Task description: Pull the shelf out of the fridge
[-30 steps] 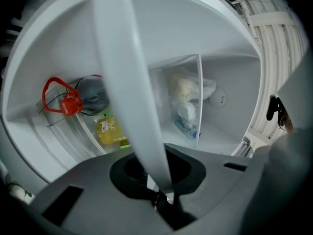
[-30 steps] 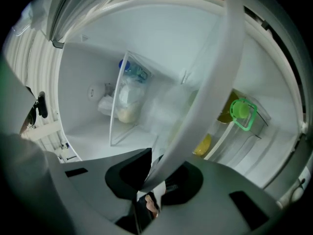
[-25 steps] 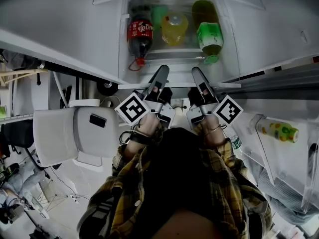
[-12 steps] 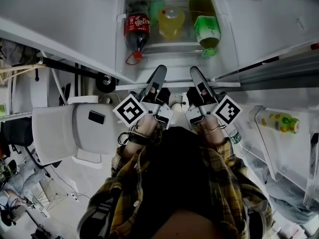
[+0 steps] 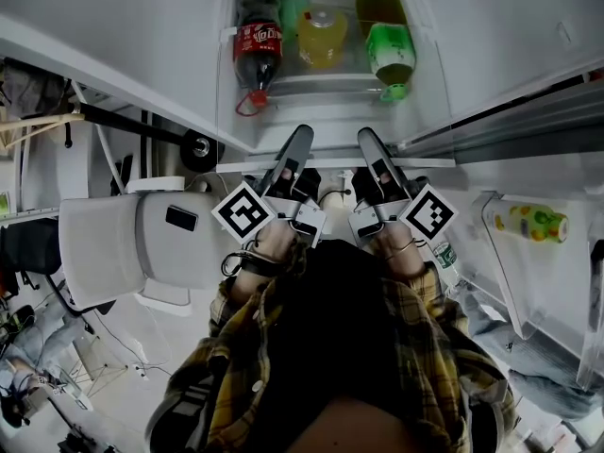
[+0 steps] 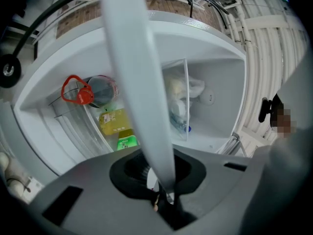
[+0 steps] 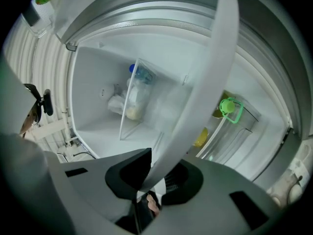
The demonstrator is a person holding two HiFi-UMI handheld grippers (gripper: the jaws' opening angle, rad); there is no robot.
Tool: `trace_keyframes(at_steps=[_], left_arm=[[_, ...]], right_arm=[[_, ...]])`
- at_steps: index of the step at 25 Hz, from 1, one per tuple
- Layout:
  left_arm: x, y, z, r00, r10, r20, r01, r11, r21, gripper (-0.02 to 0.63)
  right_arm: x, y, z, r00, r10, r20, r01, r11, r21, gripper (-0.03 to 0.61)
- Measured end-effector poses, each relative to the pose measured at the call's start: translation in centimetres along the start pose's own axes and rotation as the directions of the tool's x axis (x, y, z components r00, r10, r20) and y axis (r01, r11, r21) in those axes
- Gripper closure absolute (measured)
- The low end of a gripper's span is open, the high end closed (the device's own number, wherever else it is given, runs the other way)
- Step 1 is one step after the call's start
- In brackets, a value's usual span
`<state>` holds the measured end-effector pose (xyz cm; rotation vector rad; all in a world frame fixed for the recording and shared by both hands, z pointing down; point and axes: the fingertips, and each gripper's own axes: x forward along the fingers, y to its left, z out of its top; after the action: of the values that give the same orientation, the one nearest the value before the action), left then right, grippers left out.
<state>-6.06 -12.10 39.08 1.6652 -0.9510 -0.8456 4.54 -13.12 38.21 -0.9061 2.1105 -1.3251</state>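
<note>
red-labelled dark bottle (image 5: 257, 50), yellow bottle (image 5: 321, 38), green bottle (image 5: 389, 50), yellow plaid shirt (image 5: 444, 347)

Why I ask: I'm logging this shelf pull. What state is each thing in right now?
left gripper: shut on the shelf's front edge.
right gripper: shut on the same edge.
shelf: clamped by both grippers.
fridge door: open.
cola bottle: lying down, capped.
green bottle: lying down, capped.
</note>
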Motion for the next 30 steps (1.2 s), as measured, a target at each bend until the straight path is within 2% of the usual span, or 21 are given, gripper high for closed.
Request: trace_keyframes(at_steps=[30], left_arm=[[-1.9, -0.9, -1.5, 1.0, 0.008, 0.008, -0.008, 1.0, 0.004, 0.568]], right_arm=[[-2.0, 0.8, -0.9, 0.999, 0.023, -0.023, -0.022, 0.999, 0.039, 0.514]])
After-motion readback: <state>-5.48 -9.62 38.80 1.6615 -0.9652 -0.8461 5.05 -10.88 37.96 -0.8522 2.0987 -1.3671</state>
